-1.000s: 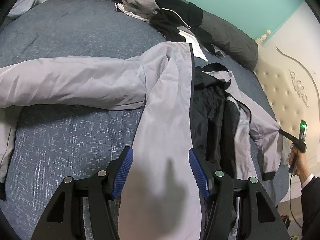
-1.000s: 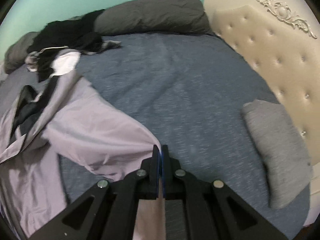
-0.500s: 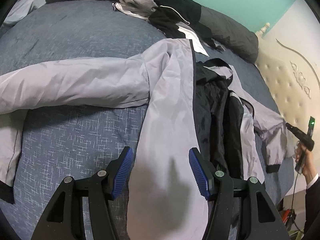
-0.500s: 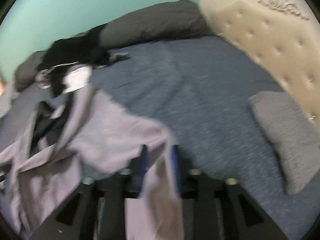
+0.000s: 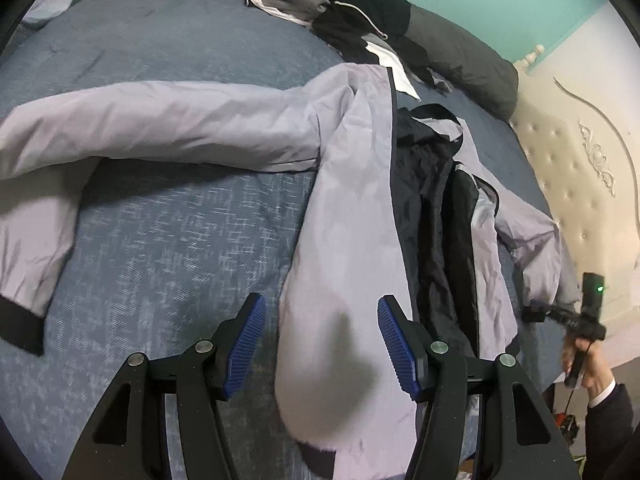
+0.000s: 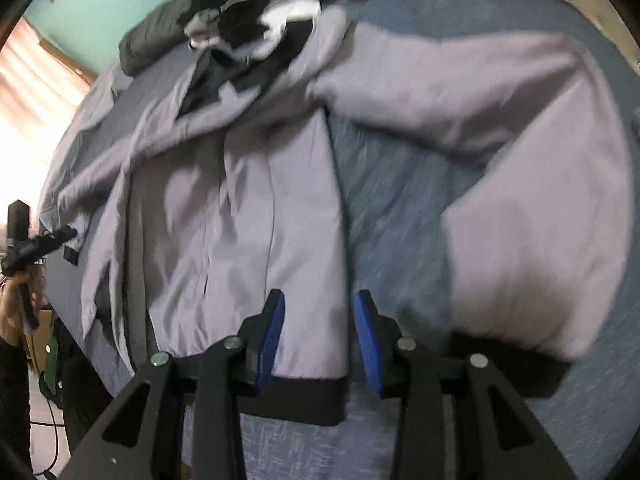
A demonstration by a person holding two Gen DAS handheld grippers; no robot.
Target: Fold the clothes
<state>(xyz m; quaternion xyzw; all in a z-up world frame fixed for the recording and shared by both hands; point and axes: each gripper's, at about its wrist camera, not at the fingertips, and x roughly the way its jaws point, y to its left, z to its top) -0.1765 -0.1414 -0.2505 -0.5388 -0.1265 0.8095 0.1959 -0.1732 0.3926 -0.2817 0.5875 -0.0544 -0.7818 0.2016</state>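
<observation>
A light grey jacket (image 5: 352, 208) with a black lining lies spread and open on the blue bed (image 5: 168, 248). My left gripper (image 5: 322, 344) is open above the jacket's left front panel, its blue pads clear of the cloth on both sides. One sleeve (image 5: 160, 120) stretches out to the left and ends in a black cuff (image 5: 20, 328). In the right wrist view, my right gripper (image 6: 320, 336) hangs open over the jacket's (image 6: 240, 208) black-banded hem corner, gripping nothing. The other sleeve (image 6: 528, 184) lies bent at the right. A hand holds the right gripper (image 5: 576, 320) at the bed's edge.
A heap of dark and grey clothes (image 5: 344, 12) and a grey pillow (image 5: 472, 64) lie at the far side of the bed. A cream tufted headboard (image 5: 584, 168) borders the right side. A bright curtain (image 6: 36, 92) hangs beyond the bed's left edge.
My right gripper opened and let go of the sleeve, then swung left and tipped down over the jacket's hem. The left gripper drifted a little and stayed open.
</observation>
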